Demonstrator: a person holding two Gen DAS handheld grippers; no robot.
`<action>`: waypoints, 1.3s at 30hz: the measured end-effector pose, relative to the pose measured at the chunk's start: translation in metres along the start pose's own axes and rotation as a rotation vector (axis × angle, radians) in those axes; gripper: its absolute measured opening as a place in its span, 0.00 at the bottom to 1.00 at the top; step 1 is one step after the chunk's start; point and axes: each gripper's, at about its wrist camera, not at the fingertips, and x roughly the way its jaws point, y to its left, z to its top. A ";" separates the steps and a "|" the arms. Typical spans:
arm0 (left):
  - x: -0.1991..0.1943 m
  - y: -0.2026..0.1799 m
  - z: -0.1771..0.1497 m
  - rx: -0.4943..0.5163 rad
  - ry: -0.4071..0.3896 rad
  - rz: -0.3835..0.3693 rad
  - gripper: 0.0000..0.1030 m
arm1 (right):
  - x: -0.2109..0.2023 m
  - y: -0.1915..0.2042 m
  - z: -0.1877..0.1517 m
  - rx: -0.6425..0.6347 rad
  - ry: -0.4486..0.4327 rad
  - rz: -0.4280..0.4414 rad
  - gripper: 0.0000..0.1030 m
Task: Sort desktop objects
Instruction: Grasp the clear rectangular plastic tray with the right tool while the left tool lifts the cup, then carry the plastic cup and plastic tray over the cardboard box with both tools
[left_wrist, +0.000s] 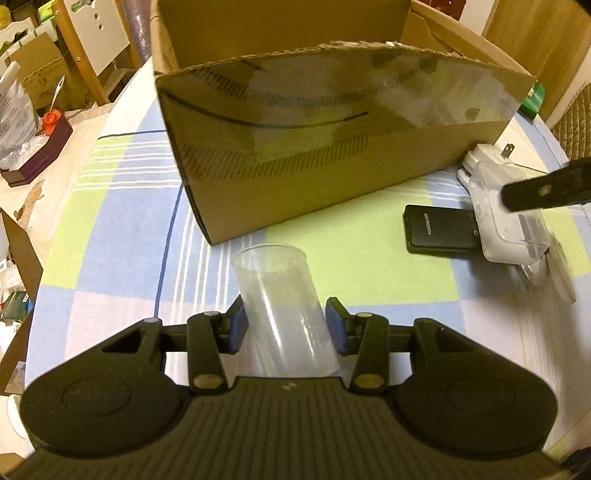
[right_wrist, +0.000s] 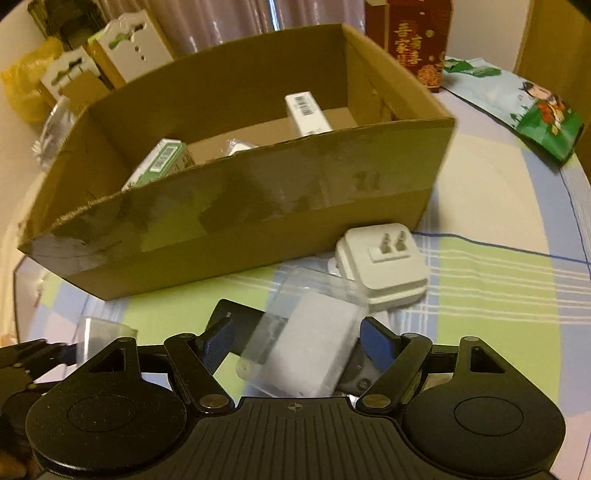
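Progress: midway | cardboard box (right_wrist: 236, 206) holds several small packs | left gripper (left_wrist: 288, 325) pinches clear cup (left_wrist: 284, 302) just before the box | right gripper (right_wrist: 295, 343) spread around clear case (right_wrist: 306, 339) | white adapter (right_wrist: 384, 266), black device (left_wrist: 439, 232) wait on the table

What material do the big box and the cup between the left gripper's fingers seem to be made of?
The box: brown corrugated cardboard by its look, matte, with a rough torn top edge and glossy clear tape across the front. The cup: probably thin clear plastic, slightly cloudy; the tablecloth shows through its wall.
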 end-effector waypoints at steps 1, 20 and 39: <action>0.000 0.001 0.000 -0.004 -0.001 0.000 0.38 | 0.004 0.003 -0.001 -0.019 0.003 -0.021 0.75; 0.003 0.004 0.003 0.031 0.000 -0.044 0.37 | -0.023 -0.033 -0.036 -0.073 -0.059 0.072 0.60; -0.094 -0.003 0.034 0.170 -0.075 -0.151 0.37 | -0.064 -0.068 -0.019 0.021 0.048 0.320 0.60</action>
